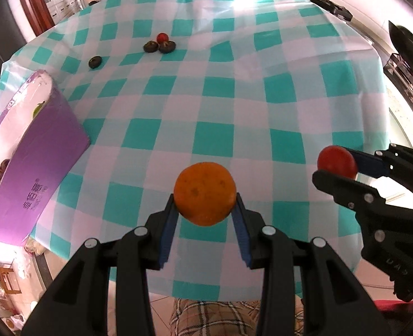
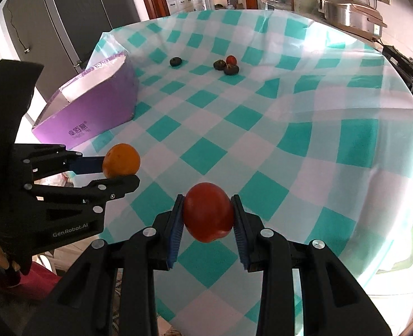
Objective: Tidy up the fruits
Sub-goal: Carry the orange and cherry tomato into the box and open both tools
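Observation:
My left gripper (image 1: 205, 204) is shut on an orange (image 1: 205, 193) and holds it above the near part of the checkered table; it shows at the left of the right wrist view (image 2: 121, 159). My right gripper (image 2: 208, 212) is shut on a red tomato (image 2: 208, 211), seen at the right of the left wrist view (image 1: 336, 161). Three dark mangosteens (image 1: 95, 62) (image 1: 150, 46) (image 1: 167, 46) and a small red fruit (image 1: 162, 37) lie at the far side. A purple box (image 1: 38, 151) stands open at the left, with some fruit partly visible inside.
The round table has a teal and white checkered cloth (image 1: 234, 106). A metal cooker (image 2: 352, 14) stands beyond the far right edge. Dark equipment (image 1: 408, 70) sits off the right edge. A chair (image 1: 7, 277) stands on the floor at lower left.

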A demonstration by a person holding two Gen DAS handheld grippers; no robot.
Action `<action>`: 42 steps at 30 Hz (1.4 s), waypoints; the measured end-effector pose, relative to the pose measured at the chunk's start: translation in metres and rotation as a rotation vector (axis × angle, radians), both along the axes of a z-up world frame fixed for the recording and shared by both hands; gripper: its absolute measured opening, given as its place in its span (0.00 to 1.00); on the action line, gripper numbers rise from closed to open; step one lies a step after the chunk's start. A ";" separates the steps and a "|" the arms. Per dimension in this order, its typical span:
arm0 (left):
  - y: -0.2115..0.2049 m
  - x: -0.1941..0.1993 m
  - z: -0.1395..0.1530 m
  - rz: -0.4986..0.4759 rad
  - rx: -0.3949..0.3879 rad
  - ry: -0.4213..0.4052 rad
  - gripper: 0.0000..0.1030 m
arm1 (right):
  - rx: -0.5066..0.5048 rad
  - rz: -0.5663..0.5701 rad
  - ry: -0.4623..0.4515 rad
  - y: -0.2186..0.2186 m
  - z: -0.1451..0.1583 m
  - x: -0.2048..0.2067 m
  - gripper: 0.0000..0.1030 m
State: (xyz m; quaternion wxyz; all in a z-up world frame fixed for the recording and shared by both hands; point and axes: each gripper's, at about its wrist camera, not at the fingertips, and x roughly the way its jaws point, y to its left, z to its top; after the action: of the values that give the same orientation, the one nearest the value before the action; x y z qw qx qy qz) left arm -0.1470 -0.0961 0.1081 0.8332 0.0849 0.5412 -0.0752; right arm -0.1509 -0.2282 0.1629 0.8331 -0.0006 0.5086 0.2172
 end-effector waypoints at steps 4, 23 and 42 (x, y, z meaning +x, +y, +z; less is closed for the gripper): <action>0.016 0.003 0.012 0.031 -0.029 -0.033 0.38 | -0.006 0.017 -0.015 0.011 0.006 0.003 0.33; 0.266 0.089 0.095 0.270 -0.104 -0.252 0.38 | 0.178 0.155 -0.040 0.239 0.054 0.140 0.33; 0.399 0.208 0.008 0.258 -0.011 0.095 0.38 | -0.199 0.398 0.232 0.440 -0.037 0.235 0.33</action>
State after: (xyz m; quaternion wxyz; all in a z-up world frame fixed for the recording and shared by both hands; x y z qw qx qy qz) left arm 0.0612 0.3033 0.1159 0.8098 0.0064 0.5861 0.0256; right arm 0.0839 0.2122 0.1262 0.7058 -0.1581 0.6096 0.3244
